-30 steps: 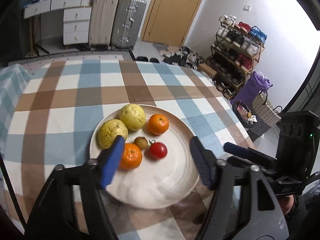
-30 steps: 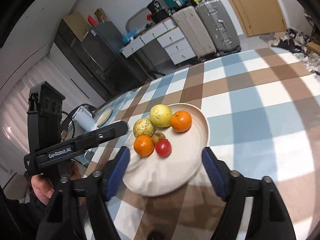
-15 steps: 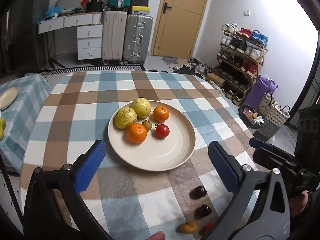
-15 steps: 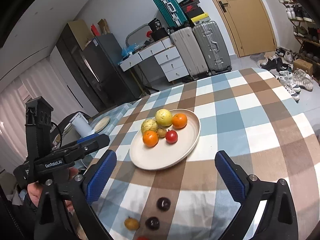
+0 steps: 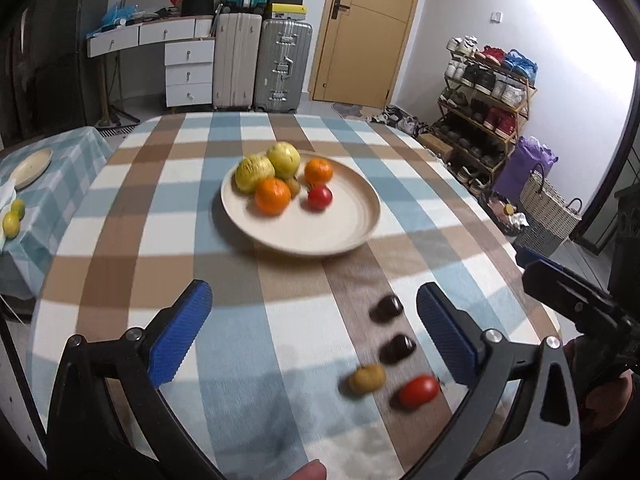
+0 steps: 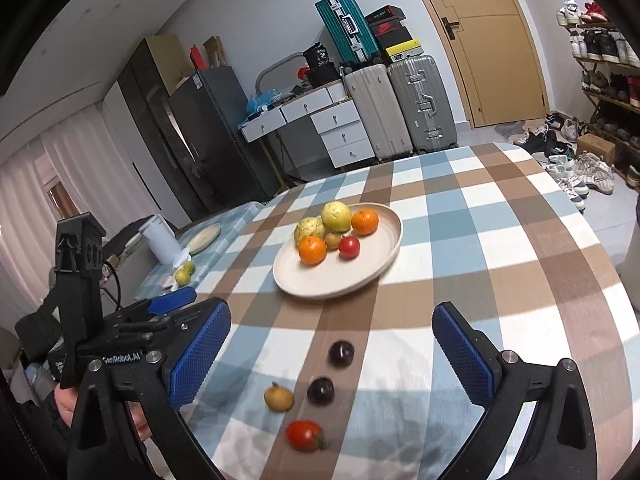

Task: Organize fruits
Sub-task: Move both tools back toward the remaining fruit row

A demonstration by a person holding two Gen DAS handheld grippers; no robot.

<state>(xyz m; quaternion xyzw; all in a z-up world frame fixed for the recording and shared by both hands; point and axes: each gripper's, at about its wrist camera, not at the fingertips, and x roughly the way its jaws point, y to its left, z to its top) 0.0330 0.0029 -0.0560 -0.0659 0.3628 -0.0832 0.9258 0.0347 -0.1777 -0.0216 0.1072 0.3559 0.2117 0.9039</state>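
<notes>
While both claws, left claw [image 5: 308, 332] and right claw [image 6: 332, 356], hang spread and empty, four small fruits lie loose on the counter [image 6: 520, 264] near the filled plate [image 6: 384, 264], so the nearest tomato [image 6: 304, 435] likely wants a centred, gentle pinch.

The tablecloth [image 6: 500, 240] is checked in blue, brown and white; on it the plate [image 6: 384, 268] is cream; on the plate lie two yellow-green fruits [image 6: 336, 216], two oranges [image 6: 365, 222] and a red tomato [image 6: 349, 247]; nearer than the plate, two dark purple fruits [image 6: 341, 354], one tan [image 6: 279, 398], one red [image 6: 304, 435]; the gripper pads [image 6: 200, 352] are blue
</notes>
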